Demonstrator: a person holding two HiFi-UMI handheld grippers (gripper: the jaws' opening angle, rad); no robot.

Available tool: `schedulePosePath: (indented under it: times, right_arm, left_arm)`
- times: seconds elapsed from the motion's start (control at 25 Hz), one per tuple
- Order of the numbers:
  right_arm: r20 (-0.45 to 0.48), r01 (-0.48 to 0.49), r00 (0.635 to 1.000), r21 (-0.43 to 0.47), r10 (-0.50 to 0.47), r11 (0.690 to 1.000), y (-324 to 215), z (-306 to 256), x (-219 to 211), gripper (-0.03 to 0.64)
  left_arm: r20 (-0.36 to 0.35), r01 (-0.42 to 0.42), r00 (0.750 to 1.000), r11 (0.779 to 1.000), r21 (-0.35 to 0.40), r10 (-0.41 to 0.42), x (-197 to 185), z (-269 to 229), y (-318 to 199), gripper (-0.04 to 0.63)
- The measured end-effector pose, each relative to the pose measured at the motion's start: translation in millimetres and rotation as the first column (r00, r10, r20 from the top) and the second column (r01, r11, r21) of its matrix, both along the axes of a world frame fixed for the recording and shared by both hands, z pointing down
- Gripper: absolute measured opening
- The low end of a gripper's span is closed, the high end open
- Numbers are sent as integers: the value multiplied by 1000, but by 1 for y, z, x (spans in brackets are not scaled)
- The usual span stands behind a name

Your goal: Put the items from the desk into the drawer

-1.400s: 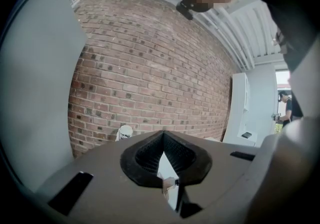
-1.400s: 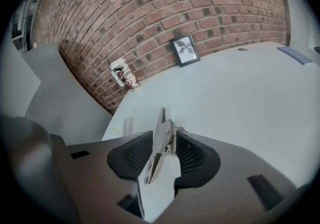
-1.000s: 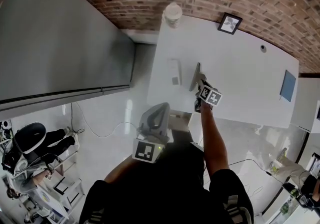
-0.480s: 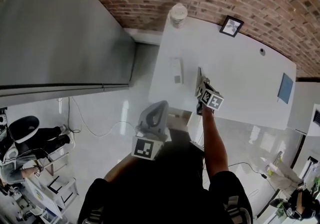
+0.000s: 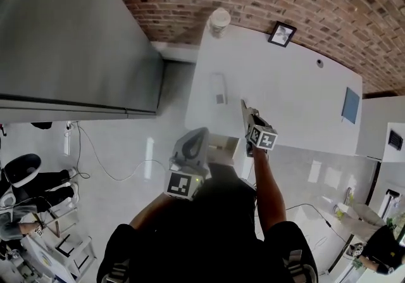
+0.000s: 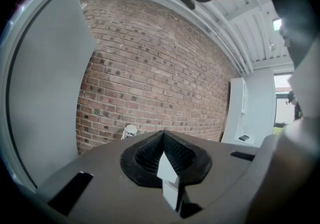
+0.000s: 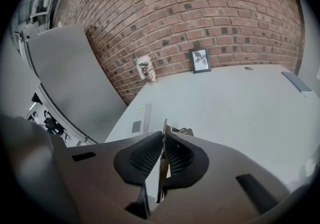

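The right claw [image 7: 162, 140], its jaws just closed, was clamped on a thin flat board [image 5: 243, 114]. The board stood on edge, its long axis pointing from the claw toward 12 o'clock over the tabletop's [image 5: 291, 92] near edge. At 7 o'clock, the left claw [image 6: 163, 140] was pressed together.

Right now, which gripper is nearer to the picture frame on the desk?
Right. The right gripper hangs at the desk's near edge, straight out from the picture frame; the left gripper is off the desk, farther back.
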State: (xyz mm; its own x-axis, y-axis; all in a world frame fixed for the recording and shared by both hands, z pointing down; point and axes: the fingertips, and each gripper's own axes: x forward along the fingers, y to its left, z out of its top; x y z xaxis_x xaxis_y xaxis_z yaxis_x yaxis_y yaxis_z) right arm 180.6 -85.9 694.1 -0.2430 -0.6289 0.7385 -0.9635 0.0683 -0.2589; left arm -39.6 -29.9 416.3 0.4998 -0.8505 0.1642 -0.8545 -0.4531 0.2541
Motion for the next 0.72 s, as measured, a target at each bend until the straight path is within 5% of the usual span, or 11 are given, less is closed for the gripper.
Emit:
schedulePosePath:
  times: [0.72]
  right_arm:
    - [-17, 179, 984, 32, -179, 983, 124, -50, -72, 18]
  left_arm:
    - [-29, -156, 988, 985, -69, 154, -17, 30, 44, 0]
